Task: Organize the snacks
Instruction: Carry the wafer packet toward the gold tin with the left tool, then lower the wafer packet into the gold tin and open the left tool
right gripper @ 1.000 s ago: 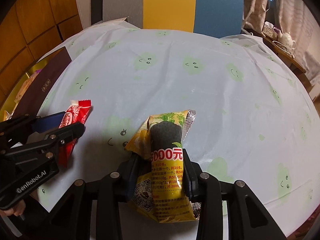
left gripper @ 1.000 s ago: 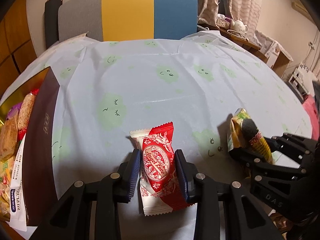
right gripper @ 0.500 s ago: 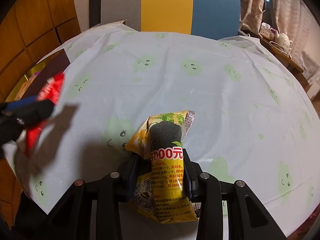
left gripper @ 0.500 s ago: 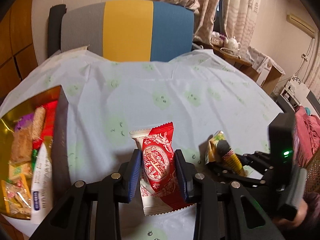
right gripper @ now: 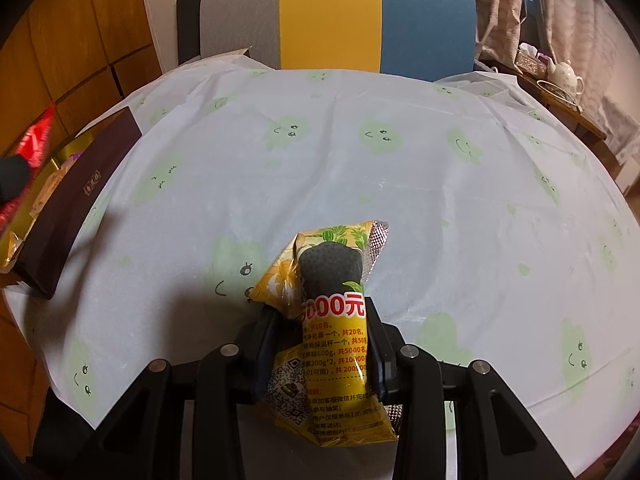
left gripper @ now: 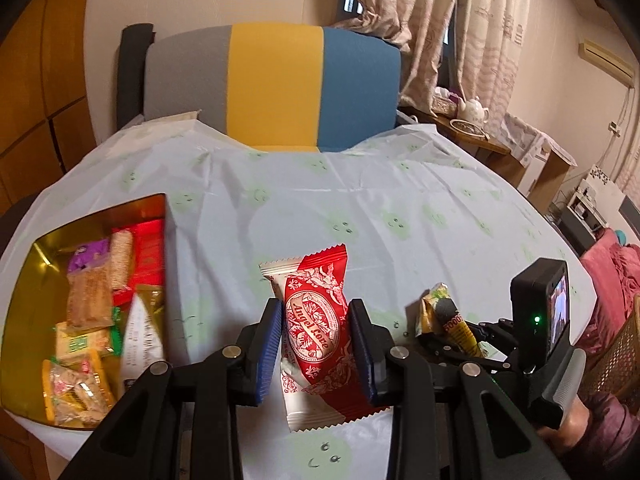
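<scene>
Gold-lined snack box (left gripper: 24, 300) already part-filled, left gripper (left gripper: 316, 344) fingers pinching red Angel Love packet (left gripper: 316, 332) above table (left gripper: 360, 208), right gripper (right gripper: 320, 344) fingers pinching yellow snack packet (right gripper: 332, 320) low over it; both unboxed.

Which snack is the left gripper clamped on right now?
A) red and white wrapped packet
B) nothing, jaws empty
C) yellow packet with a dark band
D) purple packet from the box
A: in the left wrist view the left gripper has both blue pads pressed on the sides of the red and white packet, while the yellow packet sits in the right gripper.
</scene>
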